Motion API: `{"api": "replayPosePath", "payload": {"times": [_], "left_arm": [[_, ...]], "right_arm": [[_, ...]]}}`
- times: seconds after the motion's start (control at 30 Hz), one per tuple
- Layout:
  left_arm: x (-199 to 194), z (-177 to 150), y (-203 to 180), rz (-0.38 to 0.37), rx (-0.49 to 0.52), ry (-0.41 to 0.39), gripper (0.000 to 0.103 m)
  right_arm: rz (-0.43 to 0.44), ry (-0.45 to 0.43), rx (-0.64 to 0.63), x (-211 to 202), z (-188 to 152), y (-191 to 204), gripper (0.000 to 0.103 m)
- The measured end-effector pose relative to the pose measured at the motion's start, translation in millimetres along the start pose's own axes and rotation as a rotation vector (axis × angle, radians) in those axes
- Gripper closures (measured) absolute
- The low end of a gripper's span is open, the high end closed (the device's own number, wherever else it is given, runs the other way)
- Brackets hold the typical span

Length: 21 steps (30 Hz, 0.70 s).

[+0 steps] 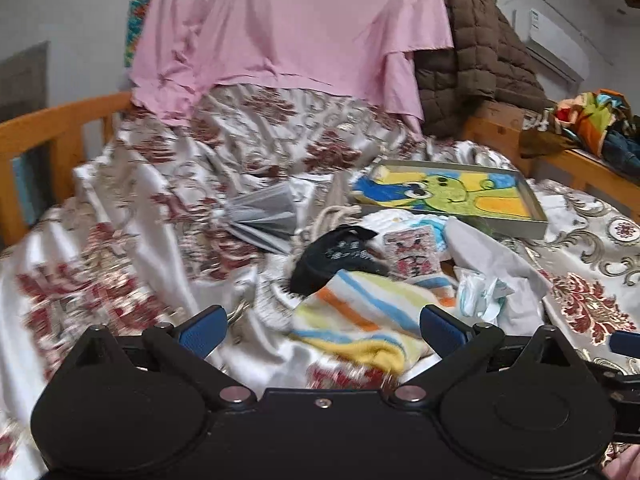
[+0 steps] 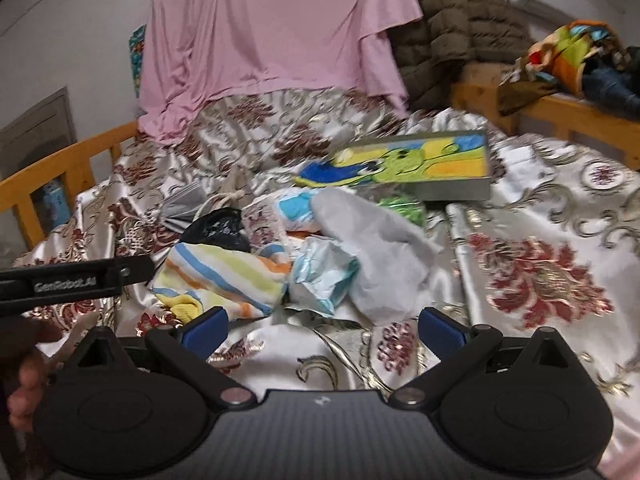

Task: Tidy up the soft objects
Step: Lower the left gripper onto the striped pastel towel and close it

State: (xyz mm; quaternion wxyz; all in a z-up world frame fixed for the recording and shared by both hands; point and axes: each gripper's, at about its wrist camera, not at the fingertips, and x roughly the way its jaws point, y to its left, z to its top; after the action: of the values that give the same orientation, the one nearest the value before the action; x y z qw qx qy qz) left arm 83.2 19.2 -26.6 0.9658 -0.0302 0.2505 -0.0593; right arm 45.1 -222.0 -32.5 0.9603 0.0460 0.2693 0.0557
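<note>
A heap of soft things lies on the floral bedspread [image 1: 160, 184]: a striped towel [image 1: 360, 316] [image 2: 228, 276], a black glove [image 1: 336, 256] [image 2: 218, 228], a grey cloth [image 1: 492, 264] [image 2: 376, 248], a crumpled pale blue piece [image 2: 324, 276] and a small red-patterned cloth [image 1: 412, 252]. My left gripper [image 1: 322, 330] is open just above the near end of the striped towel, holding nothing. My right gripper [image 2: 322, 330] is open and empty over the bedspread, just in front of the heap. The left gripper's arm [image 2: 76, 276] shows at the left of the right wrist view.
A tray with a green cartoon picture [image 1: 448, 196] [image 2: 416, 164] lies behind the heap. A pink sheet [image 1: 288, 32] hangs at the back beside a brown puffer jacket [image 1: 480, 52]. Wooden bed rails [image 1: 52, 128] stand at left; colourful clothes [image 1: 592, 120] lie on the right ledge.
</note>
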Motion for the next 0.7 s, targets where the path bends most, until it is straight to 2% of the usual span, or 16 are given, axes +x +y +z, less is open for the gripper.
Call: {"api": "replayPosePath", "payload": {"times": [0.17,0.4,0.6,0.7], "left_arm": [[35,14,2,-0.079,0.058,0.035,0.001],[72,18,4,-0.188,0.115,0.13,0.001],[87,20,13,-0.267,-0.032,0.189,0.004],[94,20,17,-0.302,-0.108,0.219,0.009]], "right_arm": [[0.085,0.09,0.047,28,15,-16,0.0],[0.177,0.121,0.035,57,29,-22,0.001],[0.2,0.173,0.002,84,30,-17,0.009],[0.212,0.188,0.01,91,29,-18,0.014]]}}
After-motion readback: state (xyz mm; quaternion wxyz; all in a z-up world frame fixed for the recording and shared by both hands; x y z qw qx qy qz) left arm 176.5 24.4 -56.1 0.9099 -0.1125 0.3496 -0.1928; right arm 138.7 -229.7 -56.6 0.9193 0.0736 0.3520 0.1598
